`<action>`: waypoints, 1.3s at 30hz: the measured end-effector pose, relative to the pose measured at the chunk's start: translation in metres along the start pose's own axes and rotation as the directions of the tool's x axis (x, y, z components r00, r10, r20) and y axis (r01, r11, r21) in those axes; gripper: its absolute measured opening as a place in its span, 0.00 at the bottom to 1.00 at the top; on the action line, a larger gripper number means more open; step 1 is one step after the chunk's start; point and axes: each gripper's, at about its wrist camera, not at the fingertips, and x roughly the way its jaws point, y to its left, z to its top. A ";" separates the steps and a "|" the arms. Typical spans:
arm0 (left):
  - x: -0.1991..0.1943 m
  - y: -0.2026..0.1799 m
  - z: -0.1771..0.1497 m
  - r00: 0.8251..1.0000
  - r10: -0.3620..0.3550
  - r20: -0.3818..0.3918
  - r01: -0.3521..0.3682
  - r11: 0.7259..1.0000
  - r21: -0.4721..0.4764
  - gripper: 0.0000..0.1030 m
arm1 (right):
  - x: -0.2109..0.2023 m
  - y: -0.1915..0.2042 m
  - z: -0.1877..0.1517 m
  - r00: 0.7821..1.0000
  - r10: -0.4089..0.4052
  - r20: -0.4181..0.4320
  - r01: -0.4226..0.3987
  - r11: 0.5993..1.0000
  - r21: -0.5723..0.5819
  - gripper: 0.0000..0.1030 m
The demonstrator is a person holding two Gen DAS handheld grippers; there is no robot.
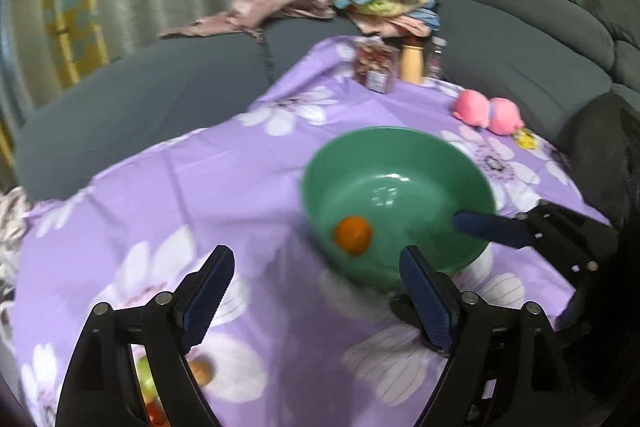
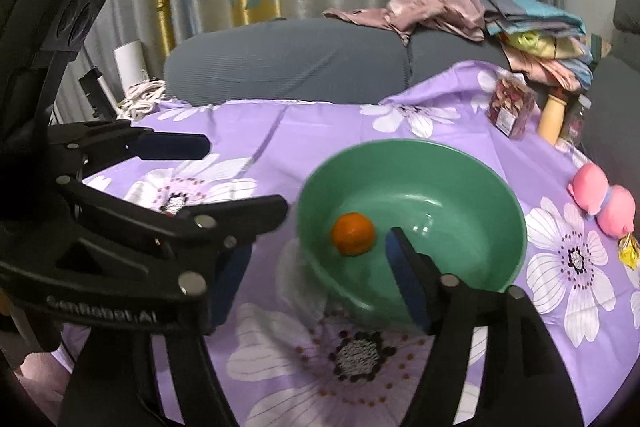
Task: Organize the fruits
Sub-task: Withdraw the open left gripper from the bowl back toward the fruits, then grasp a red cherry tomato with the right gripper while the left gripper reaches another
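1. Left wrist view: the left gripper [image 1: 316, 291] hangs low over the near part of the tabletop [image 1: 248, 163], which is covered in a purple cloth with white flowers. Its two blue-padded fingers [image 1: 208, 291] stand wide apart with nothing between them, the right one overlapping the near rim of the green bowl [image 1: 400, 147].
2. An orange [image 1: 353, 235] lies inside the bowl, towards its near left wall. The right gripper's blue pad reaches in over the bowl's right rim from the right edge.
3. Below the left finger, at the near left corner, a few small fruits [image 1: 200, 371] show, partly hidden by the gripper's frame; what kinds they are I cannot tell.
4. By the far edge stand a jar [image 1: 374, 67] and a wooden grinder [image 1: 412, 63]; a pink plush toy [image 1: 488, 115] lies near the far right edge.
5. Right wrist view: the right gripper [image 2: 308, 267] is angled down over the bowl's [image 2: 416, 151] near rim, spread wide and empty. Its right finger [image 2: 408, 279] dips inside the bowl just beside the orange [image 2: 353, 233]; the left one is largely hidden.
6. The left gripper [image 2: 224, 179] comes in from the left, fingers pointing right, also spread, level above the cloth.
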 end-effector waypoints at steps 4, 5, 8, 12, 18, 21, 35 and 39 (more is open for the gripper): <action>-0.018 0.012 -0.012 0.997 0.074 0.015 -0.073 0.997 -0.019 0.86 | -0.008 0.015 0.000 1.000 0.013 0.001 -0.013 0.999 -0.035 0.71; -0.021 0.012 -0.015 0.996 0.085 0.018 -0.085 0.996 -0.021 0.87 | -0.010 0.019 0.000 1.000 0.021 0.002 -0.021 0.999 -0.041 0.71; -0.033 0.017 -0.023 0.993 0.118 0.030 -0.117 0.993 -0.027 0.87 | -0.016 0.029 -0.001 0.999 0.036 0.005 -0.036 0.997 -0.061 0.72; -0.046 0.023 -0.030 0.986 0.161 0.047 -0.160 0.987 -0.031 0.87 | -0.020 0.043 -0.001 0.999 0.046 0.005 -0.045 0.995 -0.086 0.72; -0.056 0.031 -0.041 0.983 0.177 0.047 -0.174 0.983 -0.053 0.87 | -0.022 0.058 0.000 0.998 0.061 -0.001 -0.061 0.991 -0.116 0.74; -0.056 0.042 -0.051 0.990 0.142 0.025 -0.139 0.987 -0.084 0.87 | -0.020 0.065 -0.001 0.998 0.063 -0.015 -0.064 0.990 -0.128 0.76; -0.061 0.138 -0.122 0.993 -0.088 -0.081 0.043 0.895 -0.444 0.87 | 0.010 0.095 -0.020 0.976 0.153 -0.158 -0.175 0.974 -0.142 0.77; -0.064 0.143 -0.132 0.985 -0.159 -0.059 0.115 0.882 -0.457 0.87 | 0.016 0.102 -0.026 0.957 0.215 -0.196 -0.242 0.962 -0.127 0.77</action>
